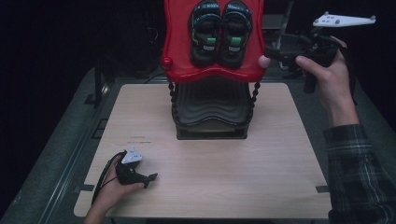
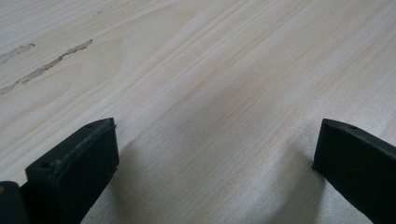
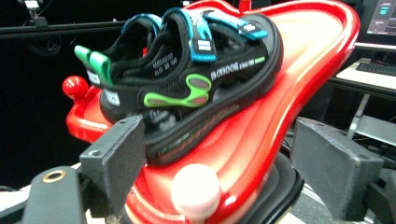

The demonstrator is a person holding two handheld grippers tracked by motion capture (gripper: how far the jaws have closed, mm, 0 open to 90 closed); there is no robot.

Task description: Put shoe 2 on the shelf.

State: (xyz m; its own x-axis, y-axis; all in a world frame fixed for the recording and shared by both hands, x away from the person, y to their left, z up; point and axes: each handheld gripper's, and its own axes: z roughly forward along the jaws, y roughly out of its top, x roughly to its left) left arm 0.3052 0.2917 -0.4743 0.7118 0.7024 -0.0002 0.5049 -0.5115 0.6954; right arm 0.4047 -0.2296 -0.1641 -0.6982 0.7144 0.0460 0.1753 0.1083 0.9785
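Sandals (image 1: 220,32) sit as a pair on the red top shelf (image 1: 177,42) of the rack at the table's (image 1: 280,154) far edge. I hold my right gripper (image 3: 215,154), jaws apart and empty, level with that shelf's right end; my left gripper (image 2: 215,158) rests open near the front-left corner. I judge this the approach; next I must close on the nearer sandal's sole
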